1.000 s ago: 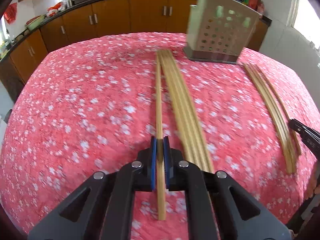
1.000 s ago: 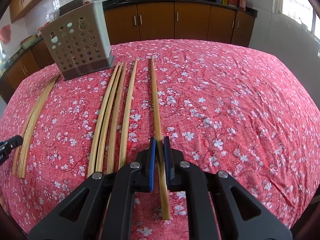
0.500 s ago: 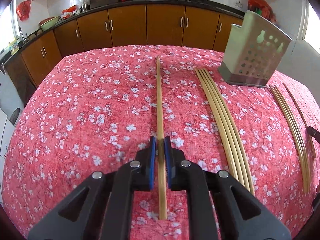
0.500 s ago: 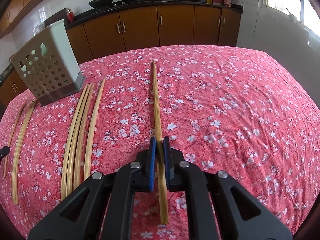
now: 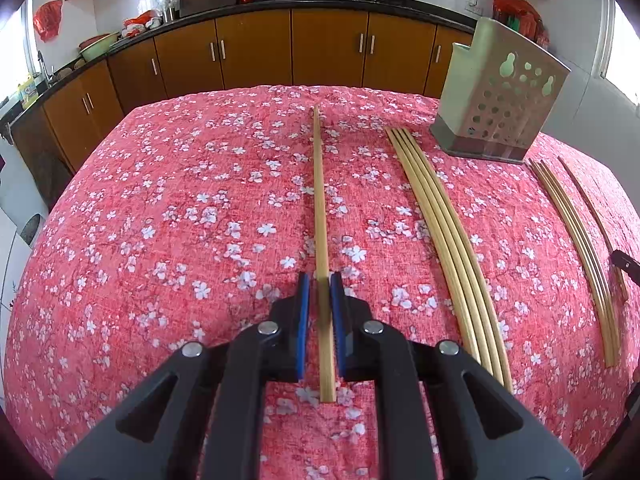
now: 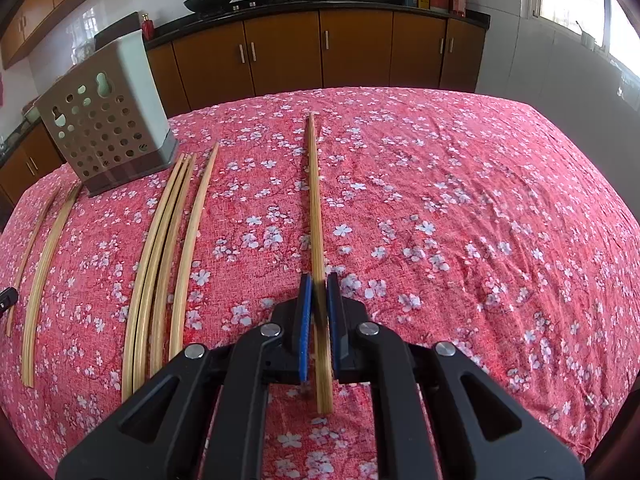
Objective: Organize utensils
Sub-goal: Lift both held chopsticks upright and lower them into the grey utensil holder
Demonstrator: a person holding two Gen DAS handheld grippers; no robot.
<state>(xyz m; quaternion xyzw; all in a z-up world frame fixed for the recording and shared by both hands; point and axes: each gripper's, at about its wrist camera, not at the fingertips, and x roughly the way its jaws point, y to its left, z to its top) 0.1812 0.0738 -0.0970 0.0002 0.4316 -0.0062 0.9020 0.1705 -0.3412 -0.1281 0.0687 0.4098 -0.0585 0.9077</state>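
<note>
Between the blue pads of the left tool, in the left wrist view, sits a single chopstick, jaws narrow and closed on it near its back end; the rest runs straight ahead over the red flowered cloth on the counter. To the right lies a bunch of four chopsticks side by side, touching. Further right, a second group w/ one thinner stick apart from it. A perforated grey holder stands upright at the far end, between the two groups. Tip of the right tool shows at the right edge (too little seen to judge it here).

From the right wrist view, the right tool is also narrow, clamped on one chopstick pointing ahead. Left of it a loose bunch of chopsticks, then two more near the left edge. Holder upright at far left. Wood cabinets behind.
</note>
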